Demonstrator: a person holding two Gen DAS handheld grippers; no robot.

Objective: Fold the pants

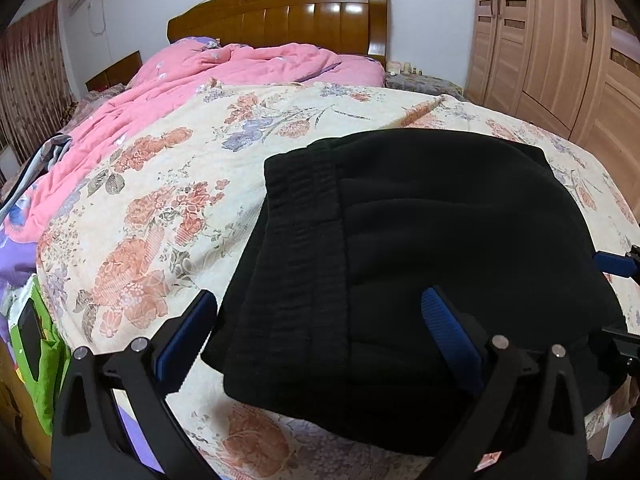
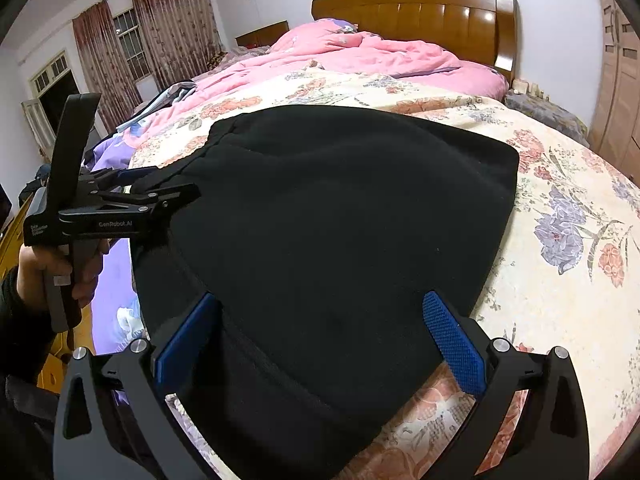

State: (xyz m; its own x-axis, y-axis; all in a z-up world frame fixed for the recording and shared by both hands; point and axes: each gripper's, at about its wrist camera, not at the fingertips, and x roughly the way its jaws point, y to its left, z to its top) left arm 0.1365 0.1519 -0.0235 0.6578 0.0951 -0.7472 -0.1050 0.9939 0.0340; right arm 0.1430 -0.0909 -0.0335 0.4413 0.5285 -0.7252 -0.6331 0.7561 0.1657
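Note:
Black fleece pants (image 1: 440, 220) lie folded into a thick rectangle on the floral bedspread (image 1: 160, 208), near the bed's front edge. Their ribbed waistband (image 1: 304, 240) faces left. My left gripper (image 1: 320, 320) is open, its left pad over the bedspread beside the waistband edge and its right pad over the fabric. My right gripper (image 2: 320, 320) is also open and straddles the near right part of the pants (image 2: 340, 200). In the right wrist view my left gripper (image 2: 160, 184) sits at the pants' left edge. In the left wrist view my right gripper (image 1: 616, 304) shows at the far right.
A rumpled pink quilt (image 1: 224, 68) covers the far half of the bed below a wooden headboard (image 1: 280, 16). A wooden wardrobe (image 1: 552, 48) stands on the right. Loose clothes (image 2: 176, 94) lie at the bed's left side. A hand (image 2: 44, 272) grips the left gripper's handle.

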